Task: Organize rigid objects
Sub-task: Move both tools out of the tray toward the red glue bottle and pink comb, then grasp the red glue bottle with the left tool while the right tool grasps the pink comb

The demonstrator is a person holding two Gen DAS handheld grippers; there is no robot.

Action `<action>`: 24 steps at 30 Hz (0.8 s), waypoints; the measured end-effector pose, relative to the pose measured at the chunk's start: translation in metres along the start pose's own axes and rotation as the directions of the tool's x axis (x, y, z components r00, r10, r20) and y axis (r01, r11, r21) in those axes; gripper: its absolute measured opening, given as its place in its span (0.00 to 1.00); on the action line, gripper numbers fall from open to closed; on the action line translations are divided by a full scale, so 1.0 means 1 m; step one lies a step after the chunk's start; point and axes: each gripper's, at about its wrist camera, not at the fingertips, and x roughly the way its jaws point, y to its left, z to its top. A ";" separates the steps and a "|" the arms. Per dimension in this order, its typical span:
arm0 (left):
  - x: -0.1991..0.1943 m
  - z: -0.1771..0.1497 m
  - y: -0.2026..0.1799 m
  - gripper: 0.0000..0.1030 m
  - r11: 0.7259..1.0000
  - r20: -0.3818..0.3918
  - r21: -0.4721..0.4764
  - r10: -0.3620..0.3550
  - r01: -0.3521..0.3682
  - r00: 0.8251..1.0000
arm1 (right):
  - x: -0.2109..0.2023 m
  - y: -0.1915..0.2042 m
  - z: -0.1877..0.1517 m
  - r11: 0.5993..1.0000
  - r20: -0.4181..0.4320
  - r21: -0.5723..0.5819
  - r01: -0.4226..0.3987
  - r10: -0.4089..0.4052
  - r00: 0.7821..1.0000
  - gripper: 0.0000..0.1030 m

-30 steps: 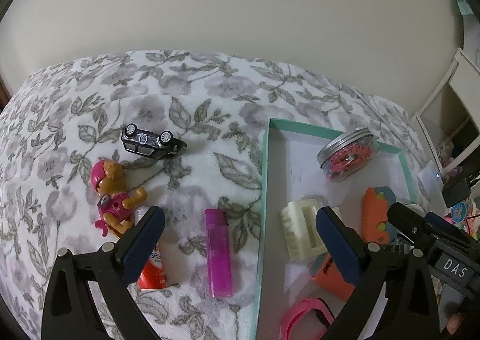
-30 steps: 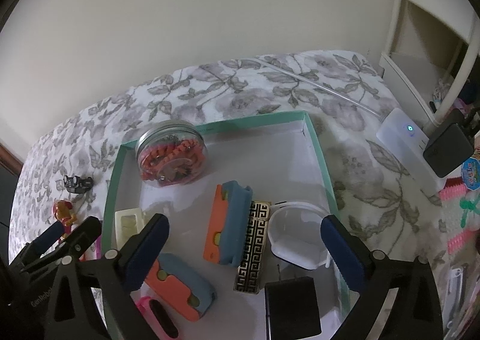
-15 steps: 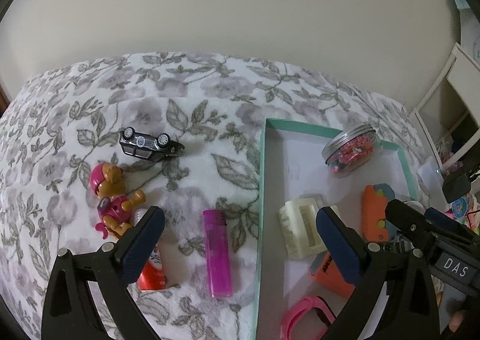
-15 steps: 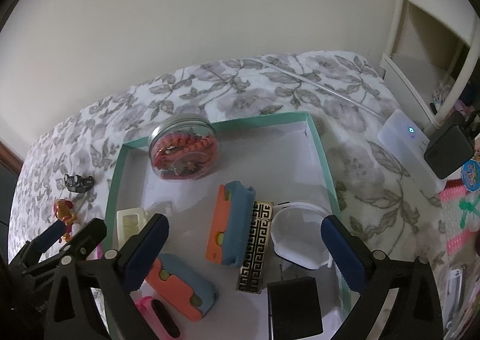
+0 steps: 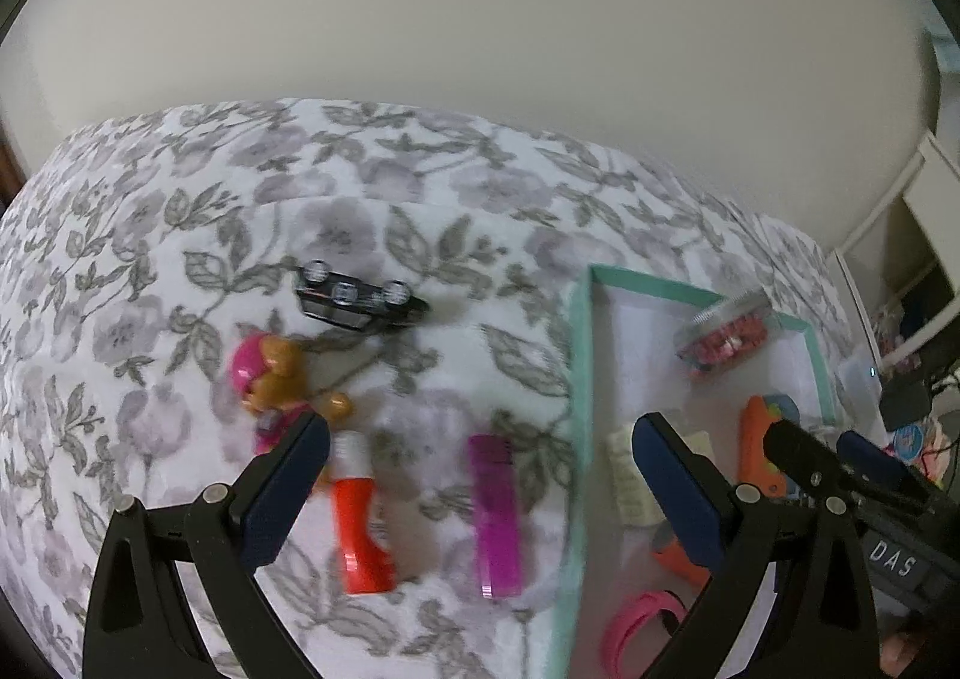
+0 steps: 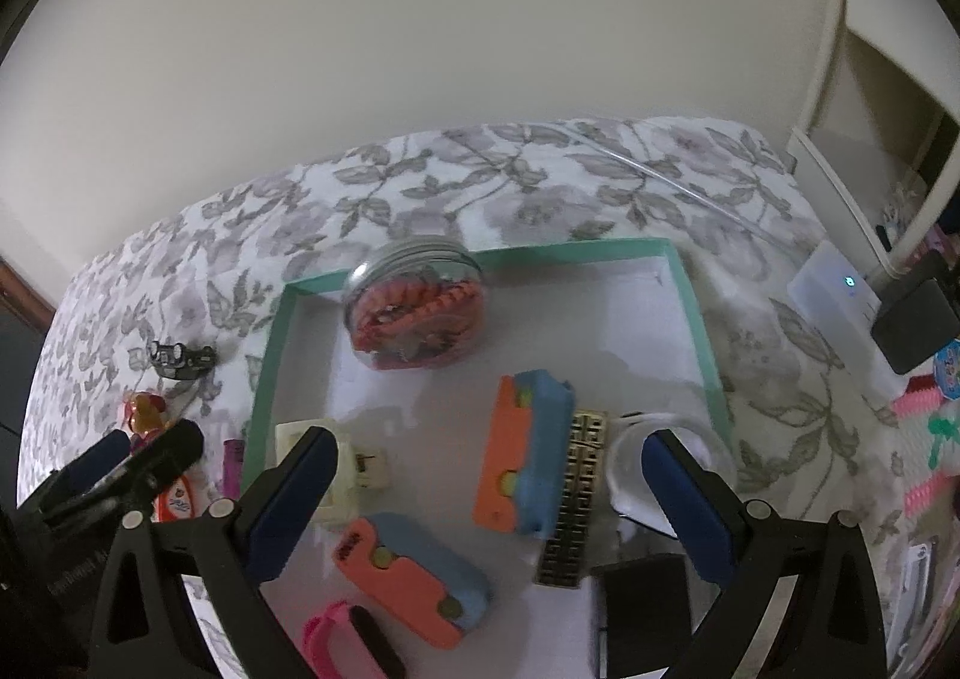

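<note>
Left wrist view. The left gripper (image 5: 480, 457) hangs above a floral bedspread (image 5: 372, 187) with its fingers (image 5: 285, 490) spread wide and nothing between them. Loose on the bedspread lie four things: a black toy car (image 5: 360, 302) turned wheels-up, a pink-and-tan toy figure (image 5: 273, 385) just below it, an orange-red tube (image 5: 359, 520) with a white cap, and a magenta lighter (image 5: 495, 511) near the tube but apart from it. To the right stands a teal-rimmed tray (image 5: 577, 379) holding a clear round jar (image 5: 723, 337) of red pieces, a cream clip (image 5: 627, 478), an orange-and-blue block (image 5: 757, 439) and a pink band (image 5: 639, 616). The view is blurred, so fine detail cannot be told. The right gripper's dark body (image 5: 840, 475) shows at the right edge.

Right wrist view. The right gripper (image 6: 489, 478) hovers over the tray (image 6: 699, 331), fingers (image 6: 690, 502) wide and empty. Inside the tray: the jar (image 6: 414, 310) tipped against the far rim, the cream clip (image 6: 327, 469), two orange-and-blue blocks (image 6: 528, 457) (image 6: 414, 577), a gold-and-black patterned bar (image 6: 573, 499) touching the upper block, a white round lid (image 6: 636, 469), a black box (image 6: 645, 613) and the pink band (image 6: 327, 640). Left of the tray, on the bedspread (image 6: 540, 169), are the toy car (image 6: 180, 358), the toy figure (image 6: 144, 409), the tube (image 6: 177, 502) and the lighter (image 6: 231, 460), partly hidden by the left gripper (image 6: 126, 469).
</note>
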 end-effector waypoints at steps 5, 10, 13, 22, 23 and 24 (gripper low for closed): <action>-0.010 0.010 0.037 0.98 0.997 0.007 -0.077 -0.002 0.003 1.000 | -0.003 0.030 0.001 0.998 0.016 -0.050 -0.036 0.037 0.999 1.00; -0.022 0.018 0.075 0.98 0.990 0.024 -0.143 0.016 -0.012 1.000 | -0.004 0.074 -0.003 0.988 0.016 -0.138 -0.067 0.070 0.997 1.00; -0.024 0.018 0.096 0.98 0.983 0.008 -0.186 0.010 -0.009 1.000 | -0.001 0.095 -0.006 0.984 0.008 -0.157 -0.084 0.086 0.996 1.00; -0.017 0.014 0.114 0.98 0.975 -0.056 -0.222 0.000 -0.013 0.998 | 0.009 0.133 -0.013 0.962 -0.041 -0.195 -0.189 0.184 0.982 0.78; -0.015 0.014 0.113 0.98 0.976 -0.063 -0.219 -0.003 -0.011 0.998 | 0.012 0.136 -0.015 0.959 -0.053 -0.203 -0.195 0.188 0.981 0.76; -0.012 0.013 0.112 0.98 0.977 -0.076 -0.215 -0.009 -0.008 0.997 | 0.013 0.139 -0.017 0.958 -0.061 -0.210 -0.198 0.189 0.980 0.70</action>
